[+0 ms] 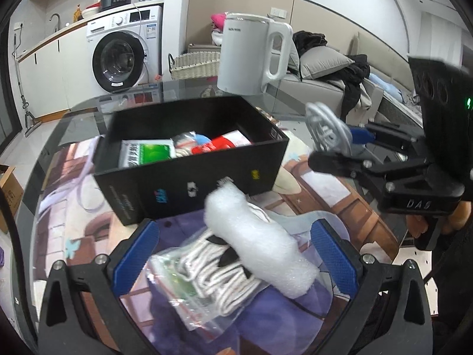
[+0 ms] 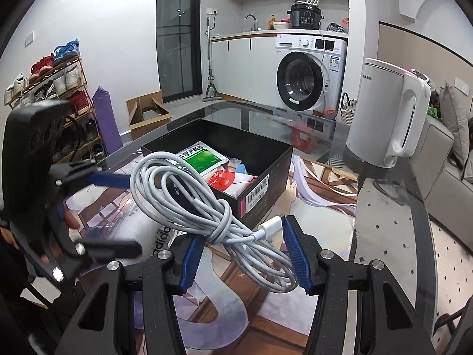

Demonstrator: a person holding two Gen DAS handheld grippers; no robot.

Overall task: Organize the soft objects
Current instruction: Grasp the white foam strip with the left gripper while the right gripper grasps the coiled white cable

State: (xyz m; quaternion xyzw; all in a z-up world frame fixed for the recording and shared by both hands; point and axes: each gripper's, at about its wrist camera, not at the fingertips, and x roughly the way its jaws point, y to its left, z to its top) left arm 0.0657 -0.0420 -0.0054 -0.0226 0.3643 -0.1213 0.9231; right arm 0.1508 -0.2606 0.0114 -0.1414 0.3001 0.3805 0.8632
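A black box (image 1: 189, 174) (image 2: 266, 159) stands on the table and holds a green-and-white packet (image 1: 145, 152) (image 2: 199, 158) and a red-and-white packet (image 1: 224, 143) (image 2: 224, 179). My right gripper (image 2: 241, 244) (image 1: 334, 148) is shut on a coiled white cable (image 2: 189, 189) (image 1: 323, 128), held above the table beside the box. My left gripper (image 1: 233, 248) (image 2: 115, 213) is open above a white foam piece (image 1: 257, 236) lying on a clear bag of white socks (image 1: 212, 278).
A white kettle (image 1: 251, 56) (image 2: 384, 118) stands behind the box on the glass table edge (image 2: 384, 207). A printed mat (image 1: 325, 195) covers the table. A washing machine, wicker basket (image 1: 195, 63) and sofa lie beyond.
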